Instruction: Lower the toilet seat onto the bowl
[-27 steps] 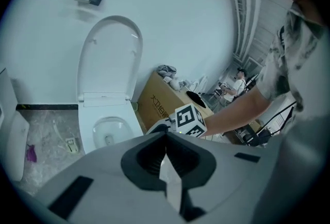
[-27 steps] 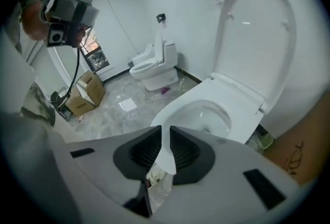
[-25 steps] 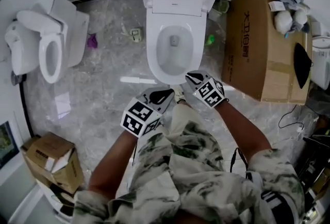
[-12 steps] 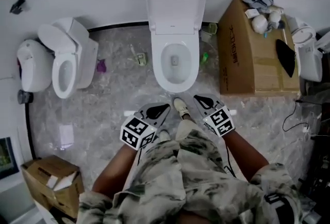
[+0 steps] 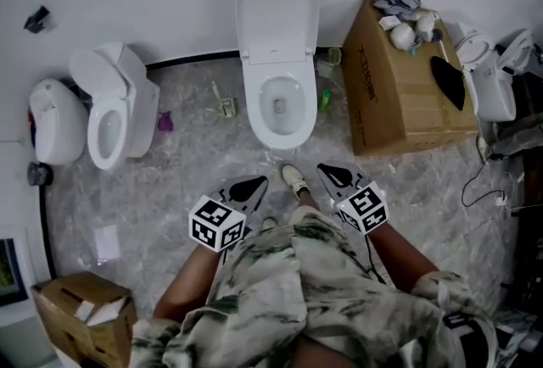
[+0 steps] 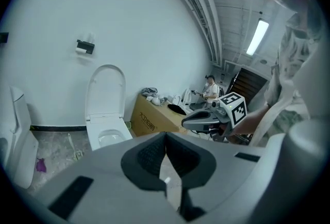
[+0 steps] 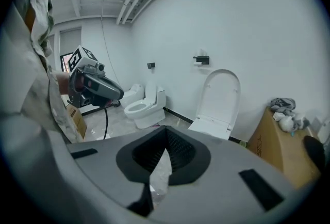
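The white toilet stands against the far wall, its lid upright and a white ring lying flat on the bowl. The left gripper view shows the toilet ahead on the left, and in the right gripper view its lid is ahead on the right. My left gripper and right gripper hover side by side above the floor, well short of the bowl. Both are shut with nothing between the jaws, as the left gripper and the right gripper show in their own views.
A second toilet stands at the left, with a large cardboard box to the right of the main toilet. Another white fixture is at the far right and a small box at the bottom left. A shoe rests before the bowl.
Both grippers have drawn back from the bowl's front rim and risen. The toilet now looks smaller and farther off.
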A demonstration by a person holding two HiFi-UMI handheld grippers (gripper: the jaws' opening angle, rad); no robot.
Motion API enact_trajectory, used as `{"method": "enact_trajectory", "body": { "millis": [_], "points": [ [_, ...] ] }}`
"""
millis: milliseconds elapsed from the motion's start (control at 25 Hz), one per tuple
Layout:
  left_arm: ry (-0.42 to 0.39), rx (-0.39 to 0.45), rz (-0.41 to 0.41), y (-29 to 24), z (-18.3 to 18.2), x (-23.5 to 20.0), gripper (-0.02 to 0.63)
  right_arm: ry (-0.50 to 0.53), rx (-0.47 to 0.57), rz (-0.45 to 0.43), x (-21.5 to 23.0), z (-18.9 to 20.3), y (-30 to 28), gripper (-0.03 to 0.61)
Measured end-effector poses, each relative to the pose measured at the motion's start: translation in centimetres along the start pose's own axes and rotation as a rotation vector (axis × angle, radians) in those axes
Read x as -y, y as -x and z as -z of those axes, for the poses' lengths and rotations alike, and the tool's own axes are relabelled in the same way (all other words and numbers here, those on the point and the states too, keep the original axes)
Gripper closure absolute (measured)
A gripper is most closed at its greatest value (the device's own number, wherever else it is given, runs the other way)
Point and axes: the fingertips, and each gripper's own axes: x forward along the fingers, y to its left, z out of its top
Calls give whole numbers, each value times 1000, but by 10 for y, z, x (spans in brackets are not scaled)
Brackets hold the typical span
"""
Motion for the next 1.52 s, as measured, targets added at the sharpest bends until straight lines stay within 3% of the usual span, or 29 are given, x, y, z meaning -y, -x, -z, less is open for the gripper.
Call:
{"method": "enact_trajectory", "body": {
  "millis": [680, 1520],
  "points": [
    [-10, 49, -14, 60, 21, 18, 591, 54, 43, -25, -73, -19, 20, 557],
    [66, 54, -91, 86, 55, 2, 591, 93, -12, -100, -99, -4, -3, 557]
  ]
}}
